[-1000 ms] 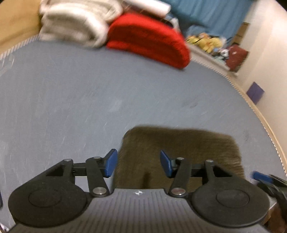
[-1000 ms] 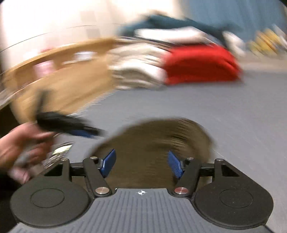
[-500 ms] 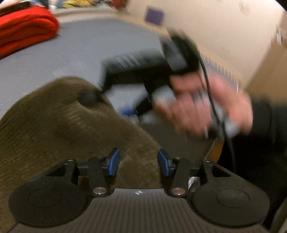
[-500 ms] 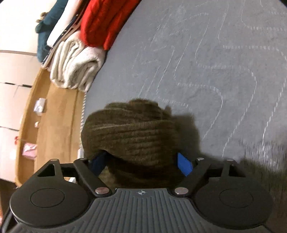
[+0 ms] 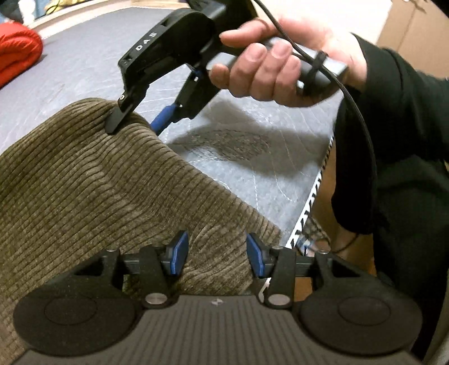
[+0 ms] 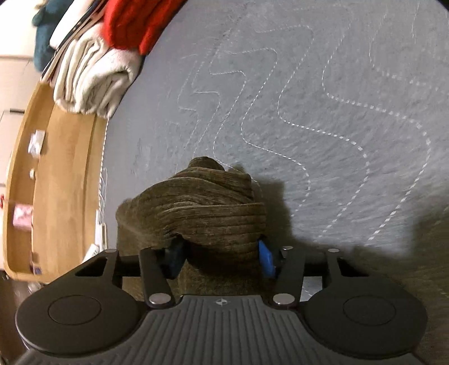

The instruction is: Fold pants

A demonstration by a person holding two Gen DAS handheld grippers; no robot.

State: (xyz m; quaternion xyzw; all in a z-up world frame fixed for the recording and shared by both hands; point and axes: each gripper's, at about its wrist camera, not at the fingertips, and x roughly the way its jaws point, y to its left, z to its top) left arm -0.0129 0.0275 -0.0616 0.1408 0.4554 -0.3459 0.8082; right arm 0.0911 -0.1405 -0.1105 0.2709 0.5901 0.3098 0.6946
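Observation:
The brown corduroy pants point(image 5: 84, 182) are folded into a thick stack on the grey quilted blanket point(image 5: 266, 174). My left gripper point(image 5: 217, 254) straddles the stack's near corner, and ribbed cloth fills the gap between its blue pads. Across the stack, my right gripper point(image 5: 140, 120) has one black finger on top of the cloth and a blue pad under its edge. In the right wrist view its jaws point(image 6: 221, 258) are closing on a bunched roll of the pants point(image 6: 202, 196), which bulges over both pads.
A person's hand point(image 5: 275, 64) and black sleeve point(image 5: 393, 140) hold the right gripper. A red folded item point(image 6: 134, 22) and white folded cloths point(image 6: 92, 78) lie at the blanket's far end. A wooden ledge point(image 6: 61, 168) runs beside it. The blanket's stitched edge point(image 5: 314, 202) is close by.
Both grippers rolled and swung from hovering over the flat pants to its edges. The right jaws stood wide around the cloth half a second ago and have narrowed onto it.

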